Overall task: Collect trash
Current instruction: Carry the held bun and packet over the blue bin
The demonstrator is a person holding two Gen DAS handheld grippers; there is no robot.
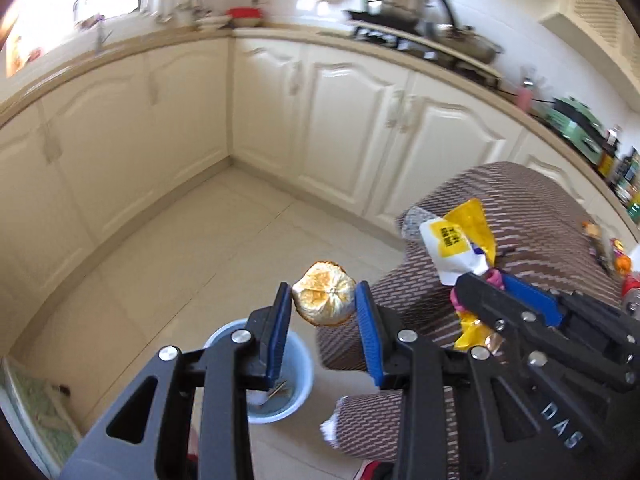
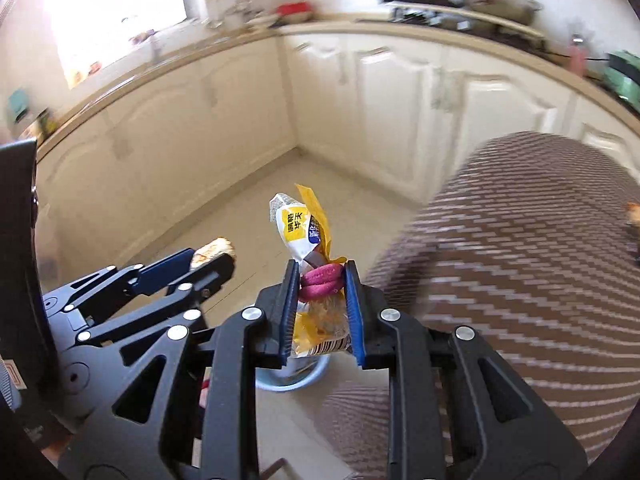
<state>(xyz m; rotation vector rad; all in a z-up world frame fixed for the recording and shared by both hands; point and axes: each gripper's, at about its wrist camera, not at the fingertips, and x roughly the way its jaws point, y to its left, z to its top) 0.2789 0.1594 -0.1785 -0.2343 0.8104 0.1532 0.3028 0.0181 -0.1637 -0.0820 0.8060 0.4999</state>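
Now, left gripper (image 1: 324, 304) clamped on an orange peel (image 1: 324, 300) above the blue bin (image 1: 304, 376) on the floor, right gripper (image 2: 322, 280) just beside it, clamped on bunched wrappers (image 2: 304, 228), patterned cushion (image 2: 520, 260) at right, cabinets (image 1: 348, 128) far behind.

A pale beige tiled floor (image 1: 224, 236) runs to the cream cabinet fronts. A round light-blue plastic bin (image 1: 298, 384) stands on it; beside the bin rises a brown-and-white striped cloth-covered seat (image 1: 532, 216). Left of the bin, at the view's edge, lies a green patterned mat (image 1: 32, 412)
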